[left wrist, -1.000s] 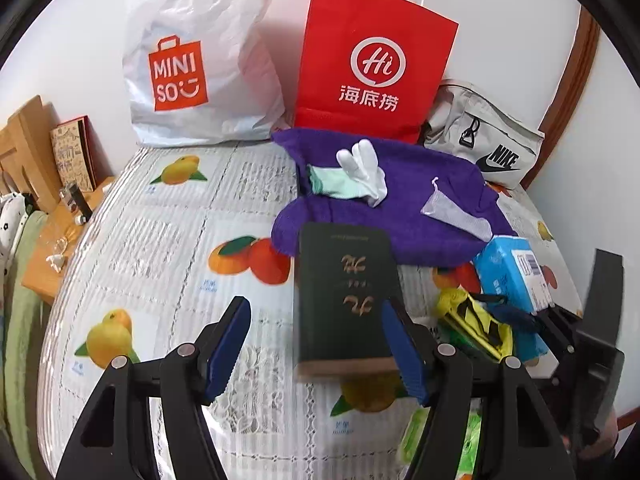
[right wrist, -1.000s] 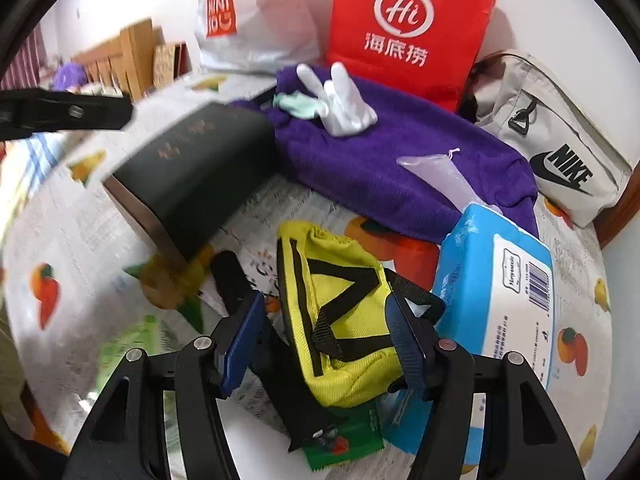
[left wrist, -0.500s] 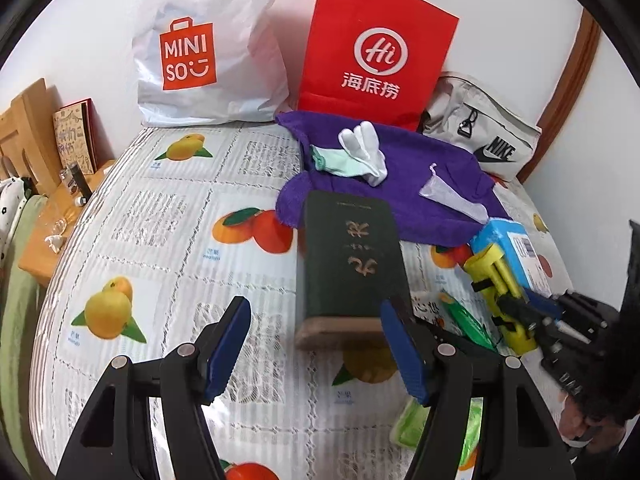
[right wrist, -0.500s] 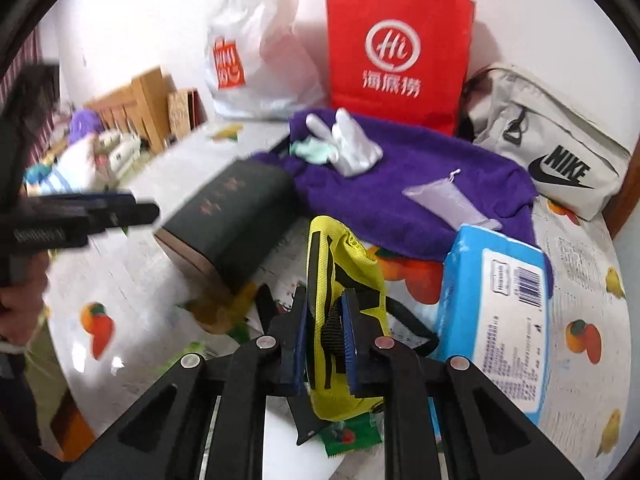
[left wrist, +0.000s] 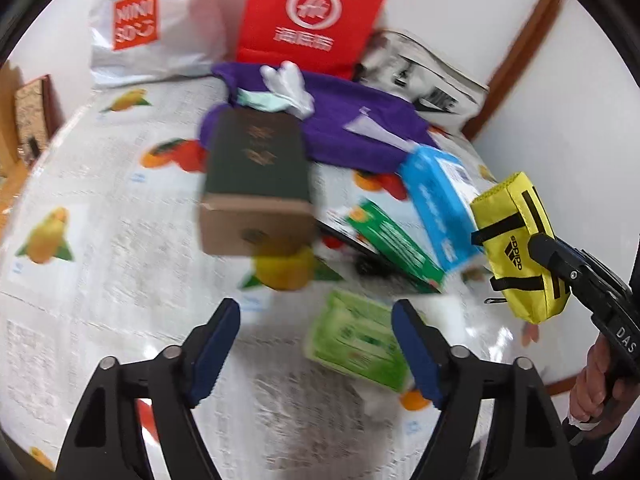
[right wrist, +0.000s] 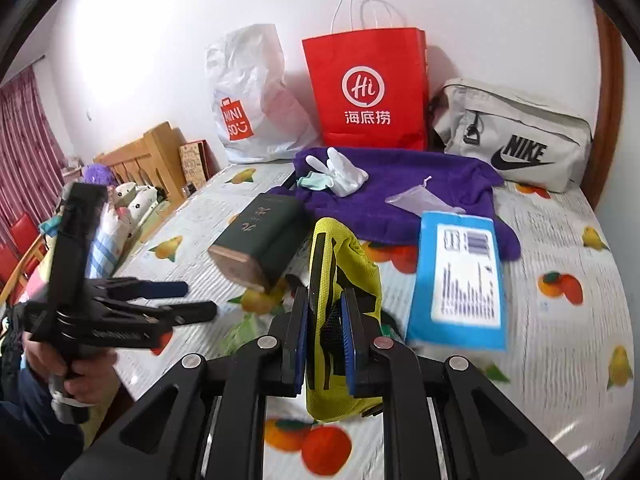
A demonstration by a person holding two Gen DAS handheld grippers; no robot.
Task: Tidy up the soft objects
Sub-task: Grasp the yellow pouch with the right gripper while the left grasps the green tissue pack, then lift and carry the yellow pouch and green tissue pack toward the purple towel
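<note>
My right gripper (right wrist: 325,320) is shut on a yellow Adidas pouch (right wrist: 352,256) and holds it upright, lifted off the fruit-print tablecloth (right wrist: 560,320). In the left wrist view the pouch (left wrist: 516,240) hangs at the right edge in that gripper (left wrist: 560,264). My left gripper (left wrist: 316,312) hovers over the table with its jaws opening and nothing between them. A green soft pack (left wrist: 356,340) lies just inside its right finger. A purple towel (right wrist: 400,184) carries white gloves (right wrist: 340,172). A blue tissue pack (right wrist: 460,272) lies beside the pouch.
A dark green box (left wrist: 256,168) lies mid-table, with a long green carton (left wrist: 396,248) to its right. A red paper bag (right wrist: 368,88), a white Miniso bag (right wrist: 248,112) and a grey Nike bag (right wrist: 512,136) line the wall. Wooden furniture (right wrist: 152,156) stands on the left.
My right gripper closed on the yellow pouch and raised it off the table. My left gripper swung right and down toward the green pack, and its jaws stand wider.
</note>
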